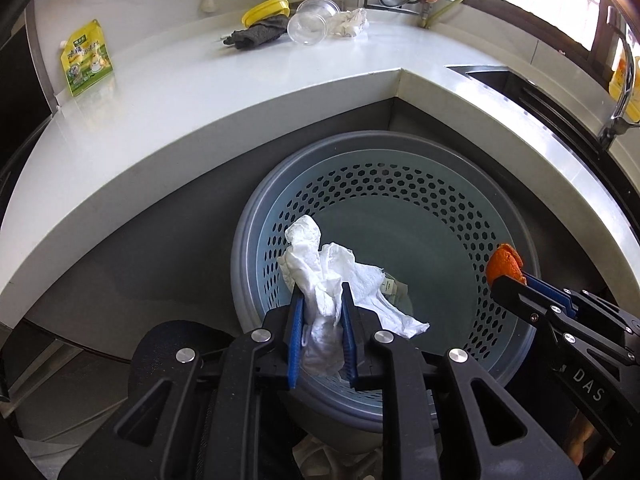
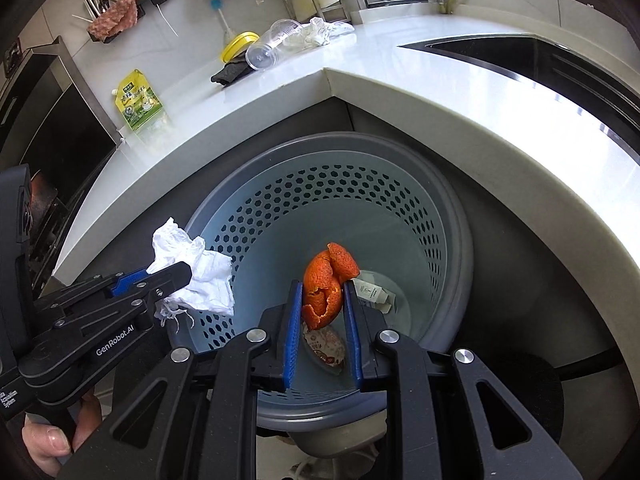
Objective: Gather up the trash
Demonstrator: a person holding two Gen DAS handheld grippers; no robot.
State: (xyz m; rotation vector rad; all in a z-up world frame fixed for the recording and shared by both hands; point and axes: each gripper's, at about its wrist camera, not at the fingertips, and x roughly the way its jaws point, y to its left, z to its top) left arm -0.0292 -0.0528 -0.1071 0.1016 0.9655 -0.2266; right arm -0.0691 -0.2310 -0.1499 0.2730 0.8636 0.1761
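Observation:
A round grey-blue perforated trash bin (image 1: 400, 184) stands on the floor below the counter corner; it also shows in the right wrist view (image 2: 440, 216). My left gripper (image 1: 322, 292) is shut on a crumpled white tissue (image 1: 316, 264) and holds it over the bin's left side; the tissue also shows in the right wrist view (image 2: 200, 276). My right gripper (image 2: 322, 288) is shut on an orange peel (image 2: 326, 280) over the bin's middle; the peel shows in the left wrist view (image 1: 505, 265). Some wrappers (image 2: 374, 294) lie at the bin's bottom.
On the white counter (image 1: 192, 92) lie a clear plastic cup (image 1: 310, 22), a crumpled tissue (image 1: 350, 22), a dark cloth (image 1: 256, 34), a yellow lid (image 1: 266, 10) and a green-yellow pouch (image 1: 86, 58). A sink (image 2: 520, 56) is at the right.

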